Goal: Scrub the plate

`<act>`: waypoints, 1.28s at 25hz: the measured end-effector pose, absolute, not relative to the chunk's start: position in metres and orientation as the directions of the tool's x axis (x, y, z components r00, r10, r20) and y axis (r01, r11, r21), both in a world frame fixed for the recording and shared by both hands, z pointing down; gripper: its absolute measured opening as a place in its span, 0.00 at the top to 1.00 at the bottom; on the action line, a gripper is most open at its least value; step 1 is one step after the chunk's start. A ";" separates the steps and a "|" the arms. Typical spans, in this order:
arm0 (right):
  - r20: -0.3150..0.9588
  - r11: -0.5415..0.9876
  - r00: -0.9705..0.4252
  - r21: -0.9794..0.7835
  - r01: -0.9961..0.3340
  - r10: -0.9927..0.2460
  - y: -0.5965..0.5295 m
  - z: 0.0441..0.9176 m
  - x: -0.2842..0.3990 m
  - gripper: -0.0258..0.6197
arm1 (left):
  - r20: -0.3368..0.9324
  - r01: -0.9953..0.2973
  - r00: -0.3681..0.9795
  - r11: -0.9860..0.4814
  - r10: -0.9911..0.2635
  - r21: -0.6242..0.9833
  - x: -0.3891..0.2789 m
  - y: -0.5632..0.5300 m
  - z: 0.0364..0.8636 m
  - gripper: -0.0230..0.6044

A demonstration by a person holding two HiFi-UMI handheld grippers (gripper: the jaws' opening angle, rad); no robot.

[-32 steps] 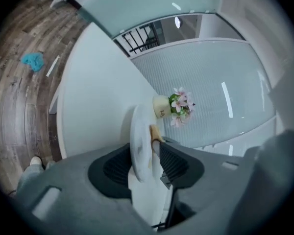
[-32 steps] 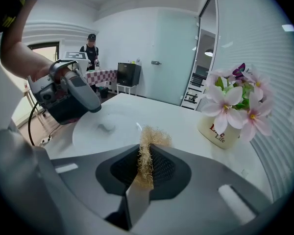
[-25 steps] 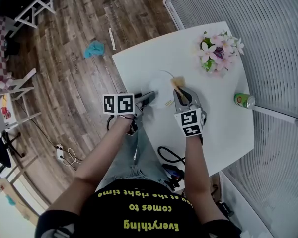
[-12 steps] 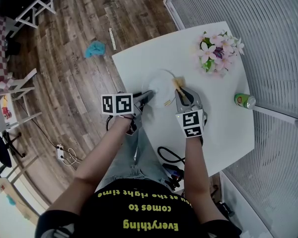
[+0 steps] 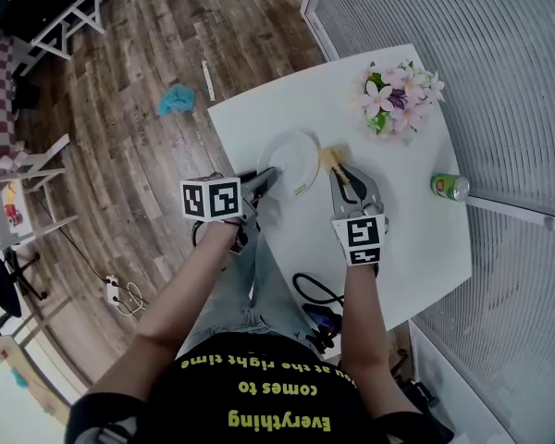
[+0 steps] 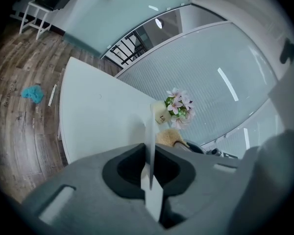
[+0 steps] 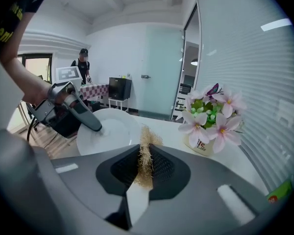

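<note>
Plate and scrubber both gripped

My left tool (image 5: 268, 178) just finished clamping onto the plate (image 5: 292, 158) rim, holding it tilted up at the surface's (image 5: 407, 215) left side. My right tool (image 5: 342, 176) pinches the scrubber (image 5: 331, 158) just beside it.

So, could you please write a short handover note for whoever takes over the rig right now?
Left gripper: shut on the rim of the plate; its jaws have just been closing on it. The plate is held tilted over the white table.
Right gripper: shut on the fibrous scrubber, which is close beside the plate's edge; contact is unclear.
Done: both things gripped, plate face turned toward the scrubber.
Left: rub the scrubber over the plate's face, then probably set both down.
</note>
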State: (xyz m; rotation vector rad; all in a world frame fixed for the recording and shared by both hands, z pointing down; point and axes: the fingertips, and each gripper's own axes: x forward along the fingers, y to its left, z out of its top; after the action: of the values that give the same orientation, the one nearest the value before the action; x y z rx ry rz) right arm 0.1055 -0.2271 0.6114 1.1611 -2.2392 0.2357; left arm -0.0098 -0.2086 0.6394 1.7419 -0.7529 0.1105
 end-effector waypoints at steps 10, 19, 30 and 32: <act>0.510 0.551 -0.422 0.126 -0.825 -0.750 -0.221 0.571 0.122 0.90 | 0.420 -0.569 0.764 -0.202 -0.491 0.797 -0.026 -0.215 0.601 0.93; 0.415 0.512 -0.413 0.158 -0.844 -0.810 -0.211 0.521 0.133 0.90 | 0.406 -0.612 0.739 -0.283 -0.537 0.739 -0.035 -0.210 0.559 0.93; 0.326 0.451 -0.377 0.189 -0.872 -0.867 -0.193 0.478 0.148 0.90 | 0.389 -0.662 0.700 -0.339 -0.599 0.668 -0.057 -0.201 0.521 0.93; 0.306 0.440 -0.372 0.194 -0.877 -0.876 -0.193 0.469 0.148 0.90 | 0.385 -0.687 0.681 -0.361 -0.623 0.631 -0.065 -0.202 0.511 0.93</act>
State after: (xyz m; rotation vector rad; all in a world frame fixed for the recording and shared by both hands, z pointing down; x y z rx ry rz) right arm 0.1481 -0.1931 0.4689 1.4916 -2.3353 0.0010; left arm -0.0652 -0.2019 0.5111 2.0822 -1.0048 0.1007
